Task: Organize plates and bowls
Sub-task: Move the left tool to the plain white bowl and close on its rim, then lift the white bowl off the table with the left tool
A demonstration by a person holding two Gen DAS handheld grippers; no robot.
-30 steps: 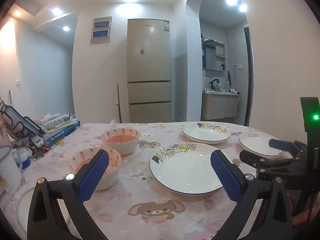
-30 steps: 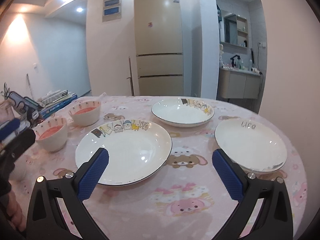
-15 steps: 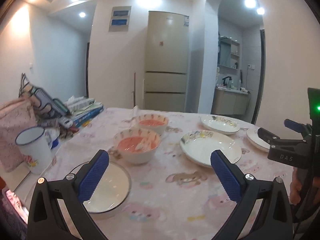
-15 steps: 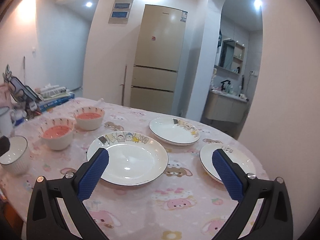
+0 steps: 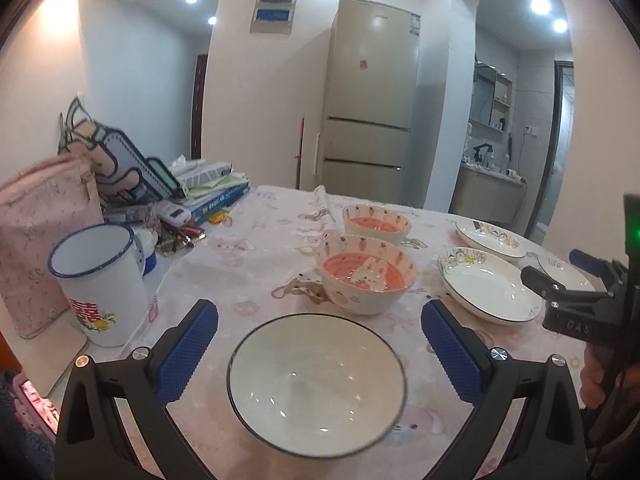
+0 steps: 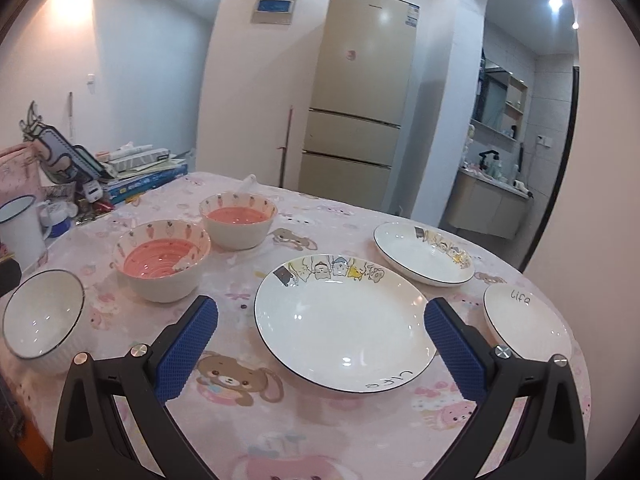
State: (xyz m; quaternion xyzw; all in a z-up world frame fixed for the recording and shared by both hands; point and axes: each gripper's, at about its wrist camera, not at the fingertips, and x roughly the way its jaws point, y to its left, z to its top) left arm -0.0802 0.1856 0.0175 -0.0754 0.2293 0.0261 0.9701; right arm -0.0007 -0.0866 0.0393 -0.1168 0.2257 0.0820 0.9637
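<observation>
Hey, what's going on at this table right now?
A person is tidying dishes with two hand-held grippers. The left hand-held gripper is open, framing a white bowl; the right hand-held gripper is open over a cartoon plate. Nothing is gripped yet. Two pink bowls and two more plates sit unstacked.

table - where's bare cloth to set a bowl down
Bare cloth lies at the near edge, in front of the big plate and past the bear print. Another patch lies behind the two pink bowls, toward the fridge. The left edge is crowded: mug, books, pink bag.
</observation>
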